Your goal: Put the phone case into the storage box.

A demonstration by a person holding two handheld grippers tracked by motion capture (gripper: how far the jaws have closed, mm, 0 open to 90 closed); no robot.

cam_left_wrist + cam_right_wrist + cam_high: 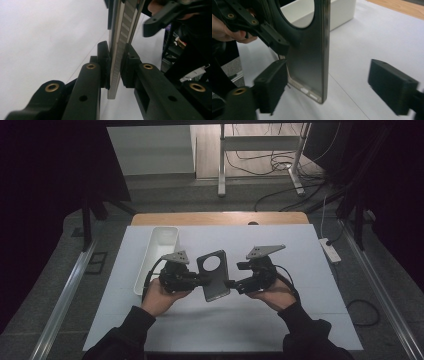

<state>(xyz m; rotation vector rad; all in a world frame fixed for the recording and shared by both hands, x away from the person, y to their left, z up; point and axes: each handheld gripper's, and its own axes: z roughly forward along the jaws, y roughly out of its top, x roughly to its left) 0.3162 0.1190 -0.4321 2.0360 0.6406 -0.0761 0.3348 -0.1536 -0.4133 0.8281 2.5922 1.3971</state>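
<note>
White table [310, 270], tray [160, 245] far left; my left gripper [204, 281] clamps the phone case [214, 275], right gripper [231, 284] spread wide around it.

Phone case [214, 275]: no brand, text or number readable on its back, centre of the high view.
White tray [156, 251]: plain, no label.
Grey plates on the grippers: holes only, no lettering.
Counter [300, 250]: unmarked.
</note>
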